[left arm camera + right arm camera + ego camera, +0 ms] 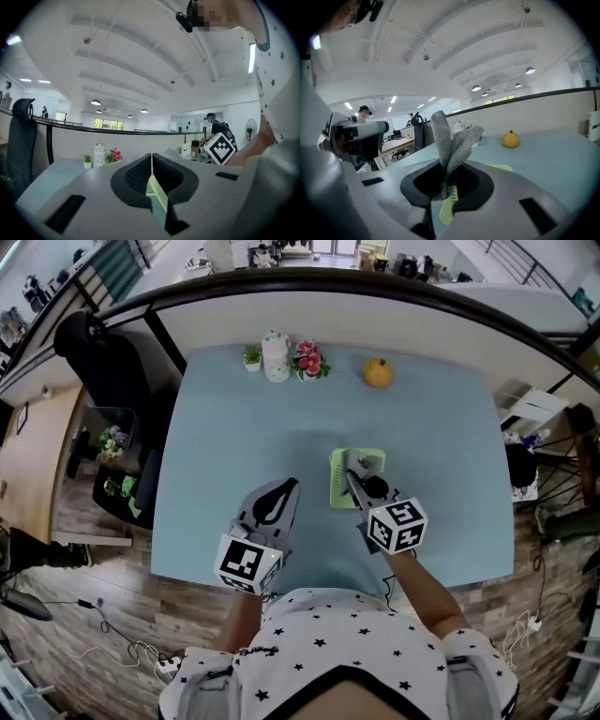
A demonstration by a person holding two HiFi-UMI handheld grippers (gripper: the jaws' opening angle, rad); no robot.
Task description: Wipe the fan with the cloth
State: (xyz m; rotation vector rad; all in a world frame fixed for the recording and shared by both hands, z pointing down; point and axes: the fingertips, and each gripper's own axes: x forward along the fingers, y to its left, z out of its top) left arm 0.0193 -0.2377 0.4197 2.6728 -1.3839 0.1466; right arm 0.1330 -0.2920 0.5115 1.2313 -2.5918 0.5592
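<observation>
Right gripper [356, 468]: clamped on cloth [451, 140], above fan [339, 489]
Left gripper [290, 486]: pressed together, empty
Table [234, 427] far edge: jar [276, 356], flowers [307, 360], orange [378, 372]

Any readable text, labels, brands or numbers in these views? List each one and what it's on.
No text can be read in any view.
Left marker cube and right marker cube: black-and-white square patterns only, no letters or digits.
White jar at the table's far edge: any print is too small to tell.
Cloth and fan: no print shows.
</observation>
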